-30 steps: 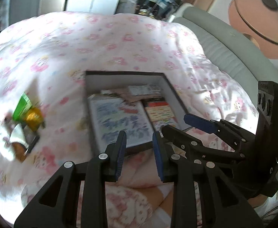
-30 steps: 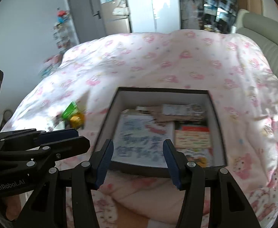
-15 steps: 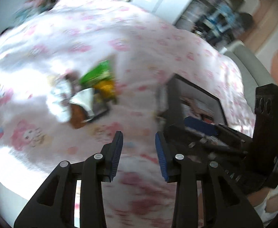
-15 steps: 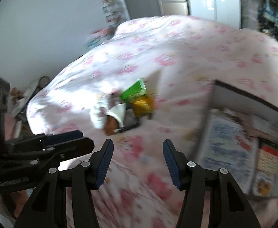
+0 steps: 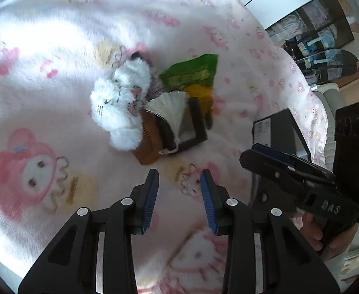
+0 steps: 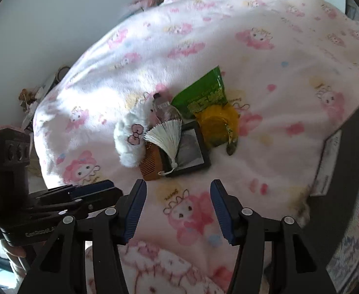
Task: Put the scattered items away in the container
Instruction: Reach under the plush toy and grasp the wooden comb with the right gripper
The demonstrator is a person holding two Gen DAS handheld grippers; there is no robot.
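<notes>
A pile of scattered items lies on the pink blanket: a white plush toy (image 5: 120,105) (image 6: 130,134), a brown comb (image 5: 150,142) (image 6: 152,164) with a white tassel (image 5: 171,109) (image 6: 166,134), a dark square frame (image 5: 194,125) (image 6: 191,149), a green packet (image 5: 191,73) (image 6: 201,93) and a yellow packet (image 5: 201,95) (image 6: 218,122). The black box (image 5: 275,127) (image 6: 346,161) stands to the right, holding books. My left gripper (image 5: 179,196) is open and empty just short of the pile. My right gripper (image 6: 178,208) is open and empty, also short of it.
The pink cartoon-print blanket (image 5: 57,36) (image 6: 265,49) covers the whole bed. A white wall (image 6: 57,12) and floor clutter (image 6: 30,98) lie past the bed's left edge. Dark shelves (image 5: 321,36) stand at the far right.
Both grippers have swung left from the box to face the pile of items, which is now centred and closer. Both stay open and empty.
</notes>
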